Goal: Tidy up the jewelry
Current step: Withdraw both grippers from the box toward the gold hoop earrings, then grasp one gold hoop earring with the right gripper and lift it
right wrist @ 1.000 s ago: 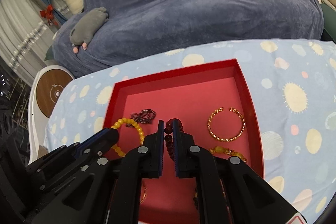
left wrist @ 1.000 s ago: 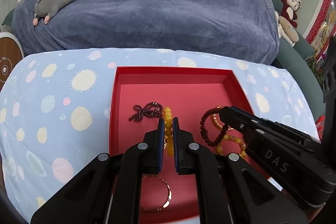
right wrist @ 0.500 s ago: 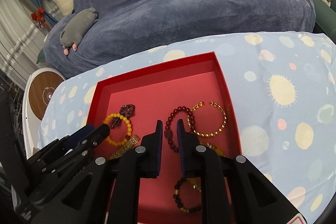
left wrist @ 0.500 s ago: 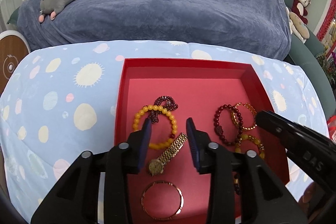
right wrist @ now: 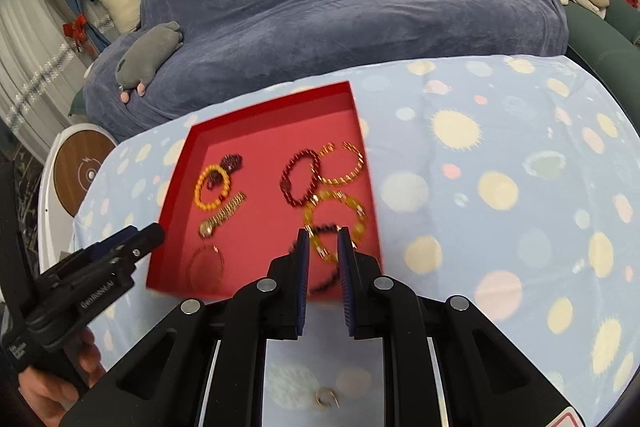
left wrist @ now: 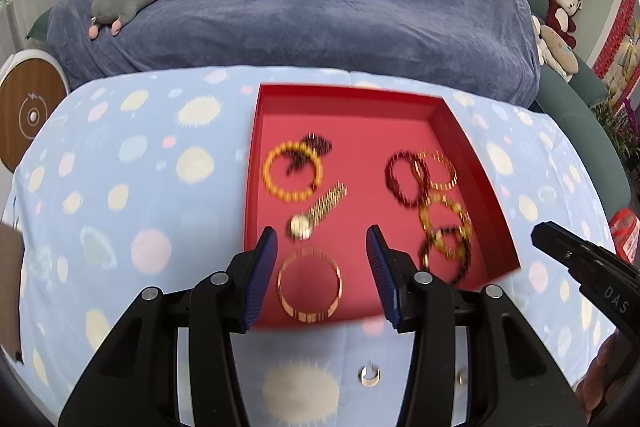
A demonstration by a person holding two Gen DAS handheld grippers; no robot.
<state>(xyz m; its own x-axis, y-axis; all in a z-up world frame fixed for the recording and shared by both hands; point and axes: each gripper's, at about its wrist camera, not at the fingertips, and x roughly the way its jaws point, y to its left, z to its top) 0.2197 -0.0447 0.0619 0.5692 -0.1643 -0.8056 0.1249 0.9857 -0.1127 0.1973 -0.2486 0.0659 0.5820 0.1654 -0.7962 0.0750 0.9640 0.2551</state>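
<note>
Nearby, both grippers, left (left wrist: 322,267) and right (right wrist: 322,267), gape empty over the red tray (left wrist: 348,99); a ring (left wrist: 370,375) lies outside it.

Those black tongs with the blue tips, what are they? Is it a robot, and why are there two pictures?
No robot. A person holds one tool in each hand, and each carries a camera looking along its two fingers. One picture comes from the left tongs, the other from the right tongs. Both are open and hold nothing. On the spotted blue cloth sits a red tray of jewelry: a yellow bead bracelet, a gold watch, a gold bangle, a dark red bead bracelet and more bracelets, blurry here. A small ring lies on the cloth outside the tray.
</note>
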